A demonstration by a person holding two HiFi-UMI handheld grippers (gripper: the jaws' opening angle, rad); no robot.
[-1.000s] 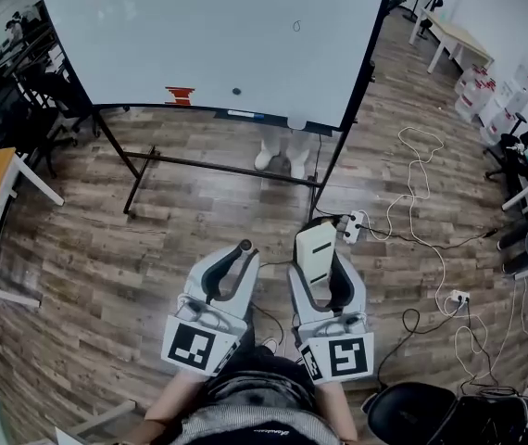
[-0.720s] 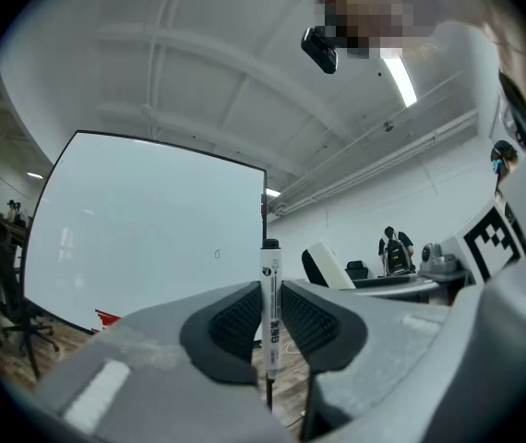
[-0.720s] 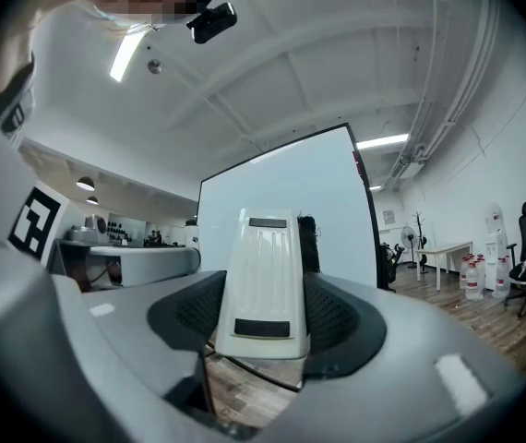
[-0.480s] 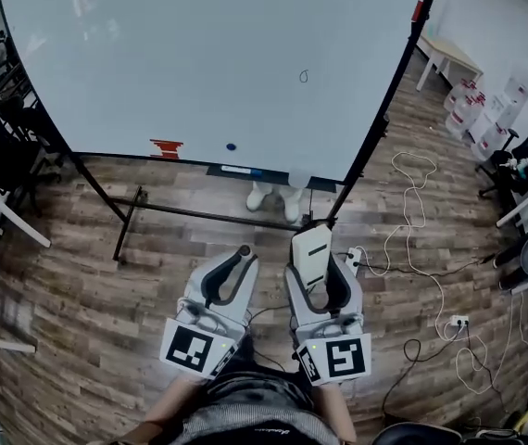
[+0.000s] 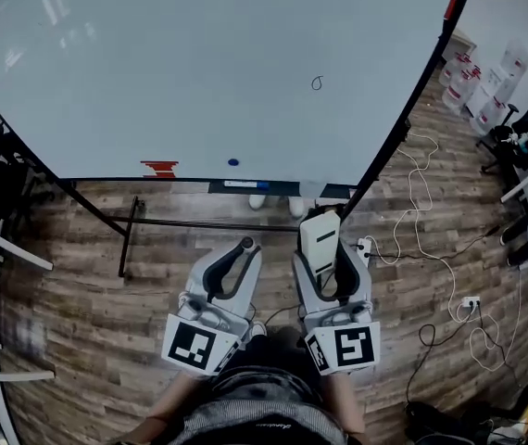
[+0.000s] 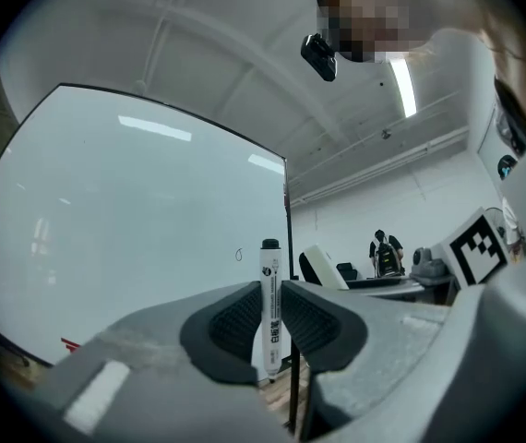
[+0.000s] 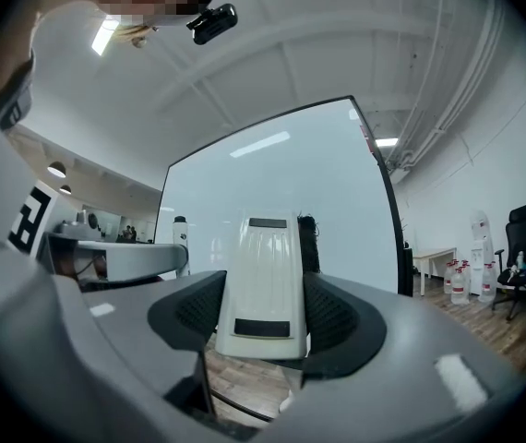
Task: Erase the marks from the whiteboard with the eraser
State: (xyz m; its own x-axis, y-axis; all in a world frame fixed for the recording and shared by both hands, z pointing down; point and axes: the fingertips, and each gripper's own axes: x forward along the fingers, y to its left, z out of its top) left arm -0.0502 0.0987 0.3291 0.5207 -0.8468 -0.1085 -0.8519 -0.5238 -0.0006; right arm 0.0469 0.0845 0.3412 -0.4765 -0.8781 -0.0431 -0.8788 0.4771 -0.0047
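Facing the whiteboard (image 5: 199, 54), a person holds two grippers low above the wood floor (image 5: 79, 286). At left, the left gripper (image 5: 243, 248) has its fingers pinching a white marker (image 6: 269, 312) upright, black cap up. Beside it, the right gripper (image 5: 324, 262) has its fingers clamped on a white eraser (image 5: 319, 239), clear of the board. On the board's surface sit a red patch (image 5: 160, 168), a blue dot (image 5: 233, 162) and, higher up, a small dark loop (image 5: 317, 82).

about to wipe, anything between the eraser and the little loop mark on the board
Nothing visible. The eraser, held in the right gripper, faces the whiteboard, with only open air between it and the small loop mark.
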